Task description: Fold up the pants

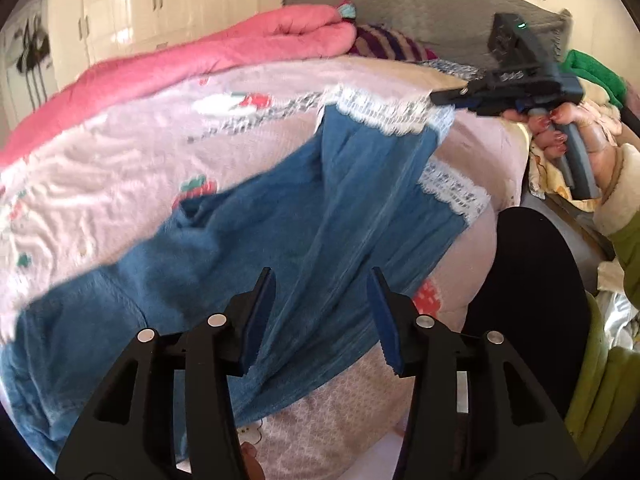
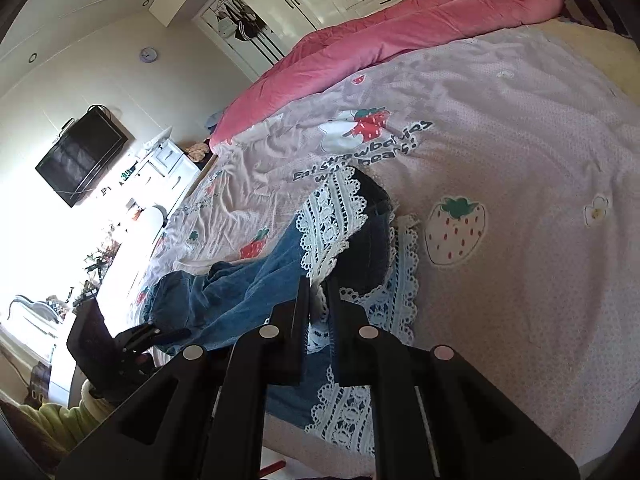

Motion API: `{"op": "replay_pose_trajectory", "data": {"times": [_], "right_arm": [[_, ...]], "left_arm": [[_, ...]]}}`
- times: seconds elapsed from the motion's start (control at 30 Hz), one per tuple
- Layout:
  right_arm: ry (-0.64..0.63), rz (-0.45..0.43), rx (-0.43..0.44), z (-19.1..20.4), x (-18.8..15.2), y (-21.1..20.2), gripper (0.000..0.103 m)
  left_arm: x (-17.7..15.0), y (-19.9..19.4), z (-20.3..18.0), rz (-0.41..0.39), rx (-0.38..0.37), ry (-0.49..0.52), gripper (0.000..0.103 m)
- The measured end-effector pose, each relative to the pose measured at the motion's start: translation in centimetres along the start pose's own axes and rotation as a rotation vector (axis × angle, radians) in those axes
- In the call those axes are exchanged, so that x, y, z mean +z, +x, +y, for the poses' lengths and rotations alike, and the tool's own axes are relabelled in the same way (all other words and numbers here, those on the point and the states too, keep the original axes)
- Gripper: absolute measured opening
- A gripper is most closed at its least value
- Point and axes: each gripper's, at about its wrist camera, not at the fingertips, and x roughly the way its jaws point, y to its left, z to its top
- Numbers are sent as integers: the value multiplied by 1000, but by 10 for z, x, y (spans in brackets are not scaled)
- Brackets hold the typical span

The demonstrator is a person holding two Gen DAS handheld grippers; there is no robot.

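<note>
Left wrist view: our left gripper (image 1: 322,312) stands released, jaws wide, above the blue pants (image 1: 248,248) spread on the bedsheet (image 1: 100,168). Ahead to the right, the right gripper (image 1: 444,98) meets a lace cuff (image 1: 384,114).

Right wrist view: the right gripper (image 2: 318,300) is clenched on that lace cuff (image 2: 332,216). We judge the thin lace may slip or tear if pulled while the other leg lies loose.

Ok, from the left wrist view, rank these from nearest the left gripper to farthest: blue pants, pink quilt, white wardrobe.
From the left gripper:
1. Blue pants, directly beneath the open fingers.
2. Pink quilt, bunched along the bed's far side.
3. White wardrobe, beyond the bed, upper left.
</note>
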Motion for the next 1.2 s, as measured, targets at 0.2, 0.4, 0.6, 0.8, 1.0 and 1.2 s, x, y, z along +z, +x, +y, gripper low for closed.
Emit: {"op": "replay_pose_trajectory", "data": {"times": [0.2, 0.4, 0.6, 0.8, 1.0, 1.2], "right_arm": [[31, -7, 16, -7, -17, -6, 8], [37, 8, 0, -13, -36, -17, 8], [-58, 71, -121, -6, -58, -11, 11], [-237, 122, -219, 17, -76, -7, 11], [-264, 177, -261, 15, -85, -3, 17], [-238, 120, -283, 17, -83, -19, 43]], "left_arm": [[6, 17, -18, 41, -37, 86, 39], [3, 44, -21, 118, -15, 108, 25], [-1, 46, -9, 135, -39, 54, 5], [-5, 30, -10, 136, -42, 103, 3], [-17, 21, -3, 122, -48, 87, 3], [-24, 9, -3, 106, -42, 71, 3]]}}
